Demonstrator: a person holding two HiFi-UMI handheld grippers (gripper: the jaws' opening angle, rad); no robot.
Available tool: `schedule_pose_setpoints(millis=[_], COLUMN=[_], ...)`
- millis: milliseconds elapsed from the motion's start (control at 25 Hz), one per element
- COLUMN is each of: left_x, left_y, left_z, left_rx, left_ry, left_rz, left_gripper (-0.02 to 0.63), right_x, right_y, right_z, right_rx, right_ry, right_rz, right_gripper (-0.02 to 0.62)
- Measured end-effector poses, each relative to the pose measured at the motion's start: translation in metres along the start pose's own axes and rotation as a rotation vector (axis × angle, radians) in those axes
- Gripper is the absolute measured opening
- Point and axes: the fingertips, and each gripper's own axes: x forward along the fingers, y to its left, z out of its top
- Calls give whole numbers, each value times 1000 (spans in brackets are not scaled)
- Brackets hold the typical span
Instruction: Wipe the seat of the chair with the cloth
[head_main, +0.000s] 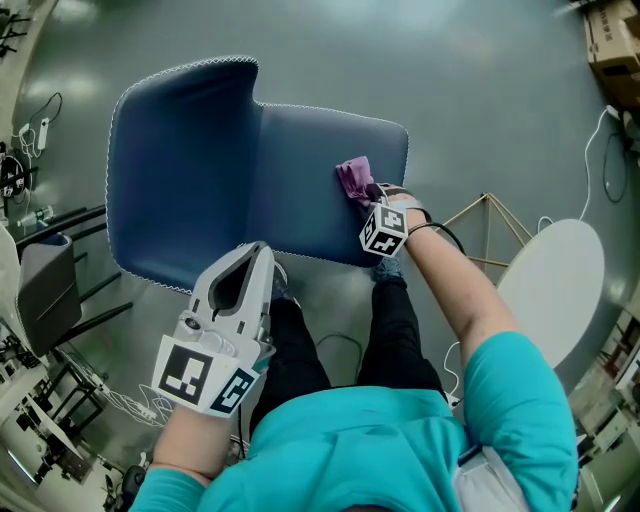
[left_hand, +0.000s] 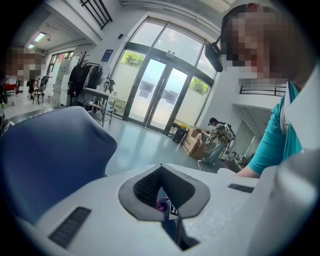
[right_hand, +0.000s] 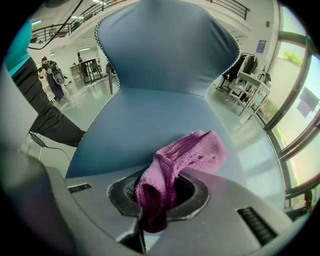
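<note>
— What is the right gripper (head_main: 367, 197) doing?

— Its jaws are pressed together on the cloth (right_hand: 184, 156), a purple knitted one. One end is bunched between them and the other end spills forward, out of the grip.

— And where does that free end lie?

— On the seat (head_main: 305, 175) of the blue chair, towards the front edge and well away from the backrest (head_main: 180, 165). In the head view the cloth is a small purple wad at the gripper's tip, touching the upholstery. The right gripper view looks across the seat straight at the backrest, which has pale stitching along its rim.

— The left gripper (head_main: 256, 252)?

— Held off the chair, just in front of the seat's near edge and above the person's black trousers (head_main: 300, 350). Its jaws meet at the tips with nothing between them. Through the opening behind the tips, its own view shows a bit of purple and a square marker, both far off.

— What surrounds the chair?

— A grey, glossy floor (head_main: 470, 90). A round white table (head_main: 555, 280) stands to the person's right, with a thin wooden frame (head_main: 490, 225) between it and the seat. A cardboard box (head_main: 612, 40) sits at the top right corner, and a black chair (head_main: 45, 285) at the left edge. The left gripper view also shows tall glass doors (left_hand: 160, 97) across the hall.
</note>
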Motion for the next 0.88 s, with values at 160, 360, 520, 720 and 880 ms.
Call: schedule_pose_setpoints(millis=[160,360,520,720,880], left_x=[3,6,11,16,19], left_y=[-7,-10,-16,-22,-24], left_z=[0,2,3,2,3], left_rx=[5,11,15,19,20], left_ry=[3,8,9,12,17], left_rz=[-9,-12,-19,-28,-32], left_gripper=[-14,-12,-14,-12,-12], right_x=[-4,-8,-16,-23,-27], right_y=[0,-1,-2,-2,-3], right_z=[-8,-15,-31,-50,-57], right_rx=[1,12,23,52,68], right_ry=[6,18,25,29,20], right_rz=[-3,-3,-7,-13,-15], right_gripper=[55,55,55,55,55])
